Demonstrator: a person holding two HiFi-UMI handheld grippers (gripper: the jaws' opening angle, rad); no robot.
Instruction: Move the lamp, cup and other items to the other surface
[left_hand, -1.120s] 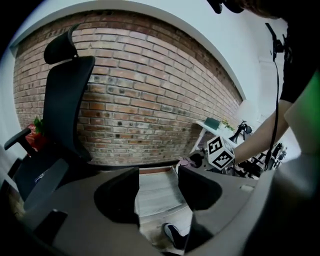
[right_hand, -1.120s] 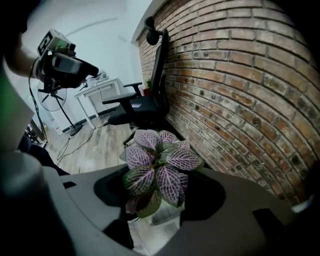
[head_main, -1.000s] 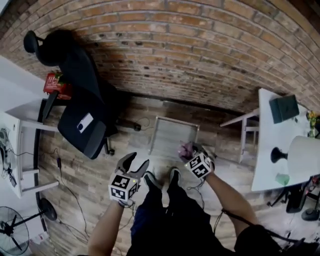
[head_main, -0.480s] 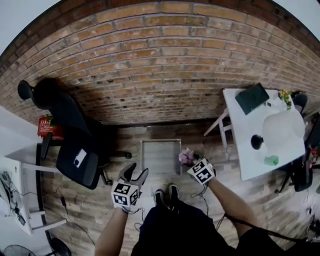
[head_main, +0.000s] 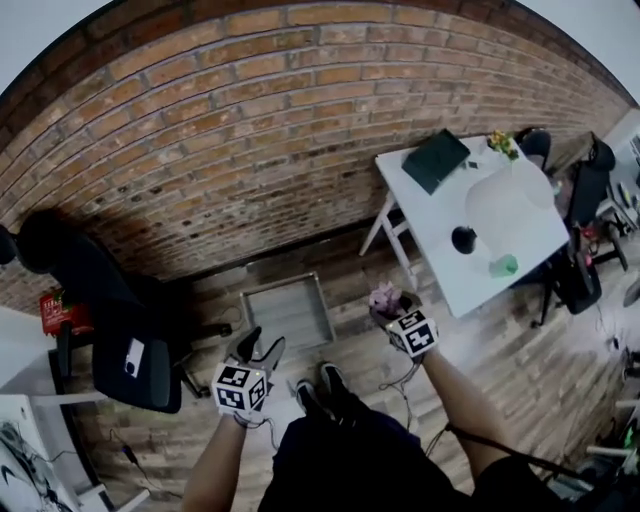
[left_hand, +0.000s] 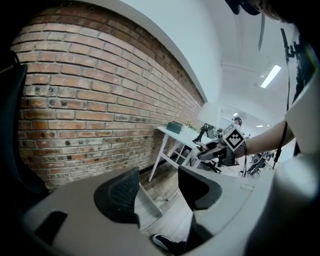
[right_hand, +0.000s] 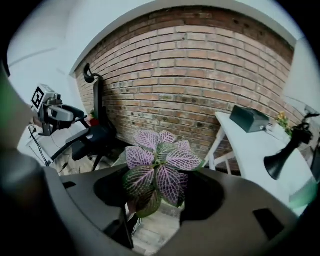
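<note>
Transport step: the right tongs (head_main: 390, 310) grip the plant (right_hand: 157, 167) over the floor, and the left tongs (left_hand: 159, 185) stand wide and empty. Lamp (head_main: 500, 205) and cup (head_main: 504, 265) stand on the white surface (head_main: 440, 215). The next move probably calls for setting the plant down upright on its destination surface.

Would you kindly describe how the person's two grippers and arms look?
Both the left gripper and right gripper have grey bodies with dark ribbed pads, and each carries a white cube bearing black square markers. A dark cable trails from the right one. Forearms are bare; the right upper arm wears a dark sleeve.
</note>
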